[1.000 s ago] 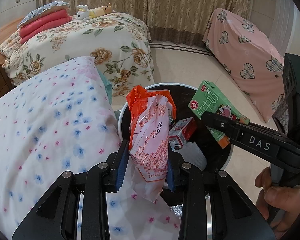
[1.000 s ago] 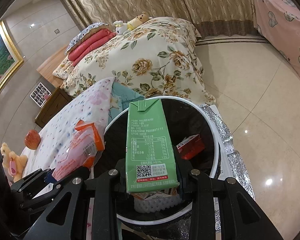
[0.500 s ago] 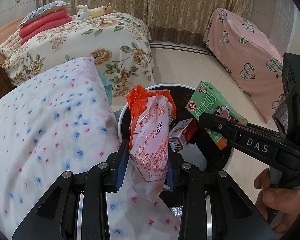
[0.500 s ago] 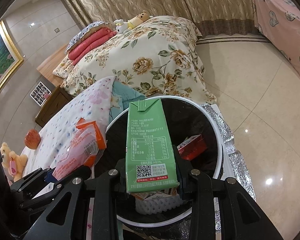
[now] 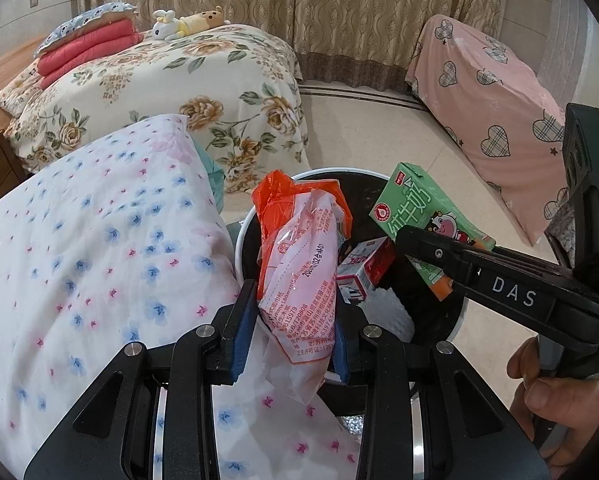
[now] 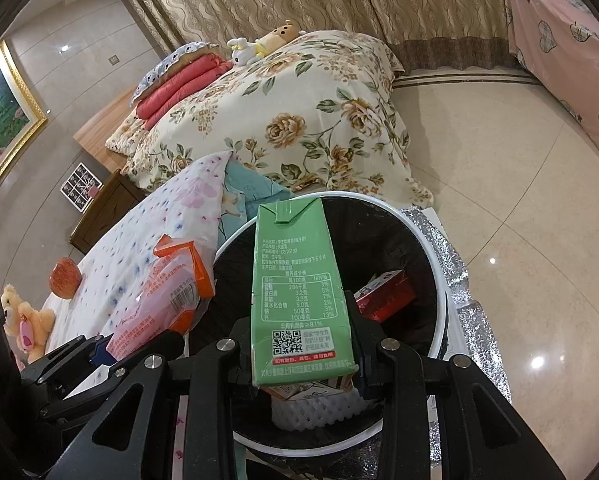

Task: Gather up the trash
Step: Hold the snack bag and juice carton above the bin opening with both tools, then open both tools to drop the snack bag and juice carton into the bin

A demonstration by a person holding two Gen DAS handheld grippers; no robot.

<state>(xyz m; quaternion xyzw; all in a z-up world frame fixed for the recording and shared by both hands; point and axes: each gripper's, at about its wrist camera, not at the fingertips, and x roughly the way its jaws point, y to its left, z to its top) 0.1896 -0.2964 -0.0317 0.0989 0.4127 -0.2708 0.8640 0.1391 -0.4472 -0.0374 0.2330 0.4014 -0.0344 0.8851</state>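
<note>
My left gripper (image 5: pixel 295 332) is shut on an orange and clear plastic wrapper (image 5: pixel 299 264), held over the near left rim of a round black trash bin (image 5: pixel 243 240) with a white rim. My right gripper (image 6: pixel 303 344) is shut on a green milk carton (image 6: pixel 295 288), held upright above the bin (image 6: pixel 435 248). The carton (image 5: pixel 427 212) and right gripper also show in the left wrist view. The wrapper (image 6: pixel 167 304) shows left of the bin in the right wrist view. Inside the bin lie a red and white carton (image 6: pixel 387 292) and white foam netting (image 6: pixel 319 412).
A bed with a white flower-print quilt (image 5: pixel 79 248) is left of the bin. A floral-covered bed (image 5: pixel 187 80) stands behind it. Pink heart-print covered furniture (image 5: pixel 491 112) is at the right. Silver foil matting (image 6: pixel 471 312) lies under the bin. An apple (image 6: pixel 64 279) and teddy bear (image 6: pixel 23 316) lie on the quilt.
The right gripper with the green carton has shifted slightly left over the bin. The left gripper and wrapper have hardly moved.
</note>
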